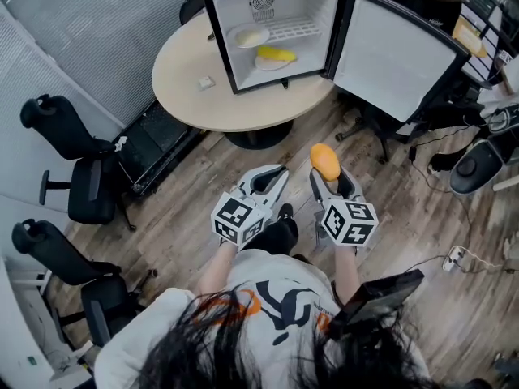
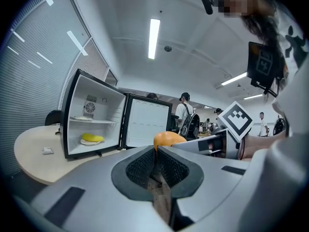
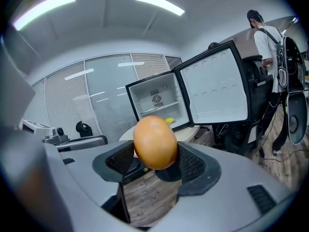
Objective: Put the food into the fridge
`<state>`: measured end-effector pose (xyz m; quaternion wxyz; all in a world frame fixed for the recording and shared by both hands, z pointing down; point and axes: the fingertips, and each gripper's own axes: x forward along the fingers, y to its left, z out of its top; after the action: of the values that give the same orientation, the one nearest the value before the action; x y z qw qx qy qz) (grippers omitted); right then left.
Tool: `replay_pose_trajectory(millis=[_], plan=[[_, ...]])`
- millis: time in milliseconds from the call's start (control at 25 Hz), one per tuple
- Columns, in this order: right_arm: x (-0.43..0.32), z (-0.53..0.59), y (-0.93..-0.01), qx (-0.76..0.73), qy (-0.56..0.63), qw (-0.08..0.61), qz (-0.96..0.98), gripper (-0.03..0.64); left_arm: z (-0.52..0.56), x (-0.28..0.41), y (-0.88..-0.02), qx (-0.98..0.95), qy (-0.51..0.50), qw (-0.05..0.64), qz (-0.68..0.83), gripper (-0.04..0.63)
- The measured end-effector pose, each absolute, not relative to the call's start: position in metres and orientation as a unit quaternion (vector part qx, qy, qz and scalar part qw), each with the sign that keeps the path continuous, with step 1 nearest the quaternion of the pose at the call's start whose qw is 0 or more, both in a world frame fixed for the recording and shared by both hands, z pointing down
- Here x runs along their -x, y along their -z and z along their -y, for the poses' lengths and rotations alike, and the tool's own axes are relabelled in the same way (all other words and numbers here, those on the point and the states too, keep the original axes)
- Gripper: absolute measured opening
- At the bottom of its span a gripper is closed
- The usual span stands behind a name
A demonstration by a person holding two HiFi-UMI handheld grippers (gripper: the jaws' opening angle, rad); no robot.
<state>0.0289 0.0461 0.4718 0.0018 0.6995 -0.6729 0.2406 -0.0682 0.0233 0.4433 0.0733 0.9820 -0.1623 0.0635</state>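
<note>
Pinches orange fruit (image 3: 155,142) in right tool (image 1: 326,175), left tool (image 2: 155,164) closed on nothing, bound for open fridge (image 1: 312,5) at worktop's (image 1: 243,108) far edge.

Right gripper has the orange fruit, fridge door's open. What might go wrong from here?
1. The orange fruit is smooth and rounded, and much of it sticks out of the right gripper; it might slip and drop to the floor.
2. The fridge's lower level holds a plate with yellow food; the fruit might bump it or roll out.

Tiny obj (image 1: 206,82) on table (image 1: 182,63), left of fridge (image 1: 284,10): unidentifiable.
</note>
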Motion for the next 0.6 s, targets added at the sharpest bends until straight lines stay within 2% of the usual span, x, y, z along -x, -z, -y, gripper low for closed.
replay_pose_trajectory(millis=[600], plan=[[-0.102, 0.069, -0.471, -0.698, -0.246, 0.018, 0.672, 0.290, 0.098, -0.006, -0.441, -0.982, -0.055, 0.074, 0.164, 0.012]])
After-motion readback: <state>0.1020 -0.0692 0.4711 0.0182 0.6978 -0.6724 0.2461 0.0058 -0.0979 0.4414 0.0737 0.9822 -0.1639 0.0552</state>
